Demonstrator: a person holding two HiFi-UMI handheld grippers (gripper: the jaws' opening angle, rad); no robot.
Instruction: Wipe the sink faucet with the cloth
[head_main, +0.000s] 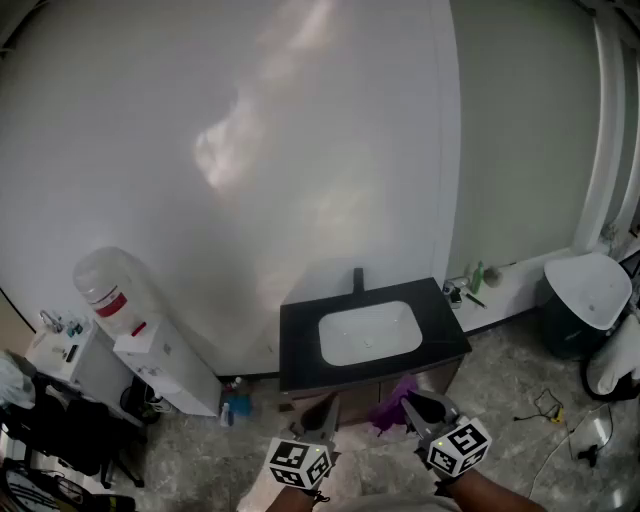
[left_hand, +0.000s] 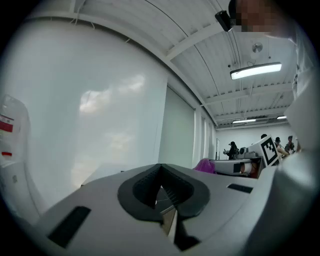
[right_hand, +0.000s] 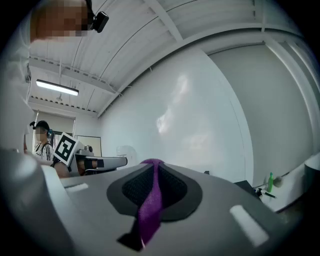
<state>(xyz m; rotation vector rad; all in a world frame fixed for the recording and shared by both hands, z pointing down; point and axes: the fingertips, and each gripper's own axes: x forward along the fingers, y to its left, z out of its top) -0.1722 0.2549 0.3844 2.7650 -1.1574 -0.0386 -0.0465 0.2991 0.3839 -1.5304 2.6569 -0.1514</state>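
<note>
In the head view a white sink (head_main: 367, 335) is set in a black counter (head_main: 300, 330), with a short black faucet (head_main: 358, 280) behind it against the wall. Both grippers are held low in front of the counter, pointing up. My right gripper (head_main: 420, 402) (right_hand: 152, 175) is shut on a purple cloth (right_hand: 149, 207) that hangs beside it (head_main: 392, 408). My left gripper (head_main: 324, 405) (left_hand: 161, 189) is shut with nothing between its jaws. In the left gripper view the cloth (left_hand: 205, 165) shows to the right.
A water dispenser (head_main: 112, 296) and a white cabinet (head_main: 165, 365) stand left of the counter. A green bottle (head_main: 477, 277) stands on a ledge to the right, near a white basin on a dark stand (head_main: 590, 292). Cables (head_main: 555, 410) lie on the floor.
</note>
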